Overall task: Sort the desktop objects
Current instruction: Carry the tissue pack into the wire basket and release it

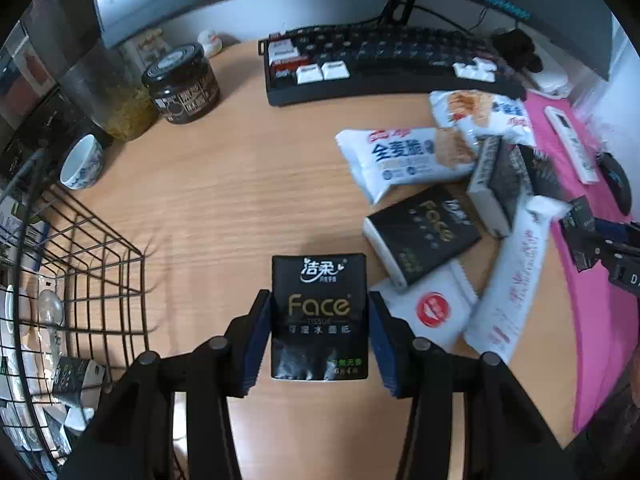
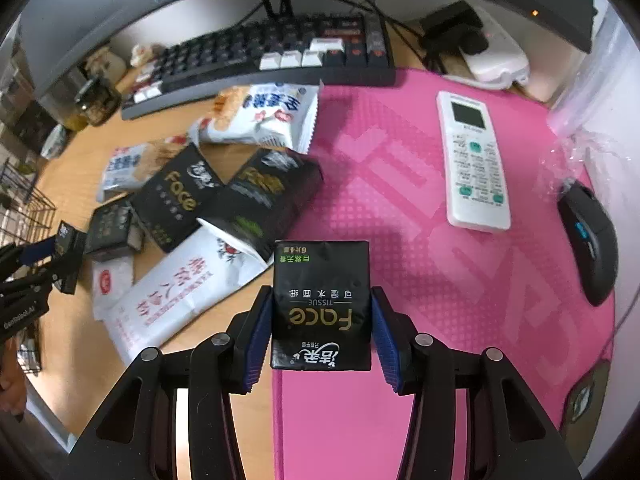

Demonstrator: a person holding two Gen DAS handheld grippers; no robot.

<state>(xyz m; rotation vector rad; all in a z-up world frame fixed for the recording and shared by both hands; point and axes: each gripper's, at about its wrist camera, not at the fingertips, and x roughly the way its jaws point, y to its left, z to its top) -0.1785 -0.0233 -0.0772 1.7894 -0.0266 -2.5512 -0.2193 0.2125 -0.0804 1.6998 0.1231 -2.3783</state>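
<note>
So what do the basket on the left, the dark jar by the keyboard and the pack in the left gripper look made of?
Basket: thin black wire, likely coated metal, an open grid you can see through.
Dark jar: probably glass with a black lid, given the glossy reflections; plastic can't be ruled out.
Tissue pack in the left gripper: black printed plastic film, shiny and wrinkled near its lower end.

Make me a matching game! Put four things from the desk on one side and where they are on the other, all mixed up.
Things:
1. Remote
2. Jar
3. Cup
4. Tissue pack

Places:
a. beside the wire basket
b. on the pink mat
c. in the right tool
d. left of the keyboard

Pairs: 1-b, 2-d, 3-a, 4-c
</note>
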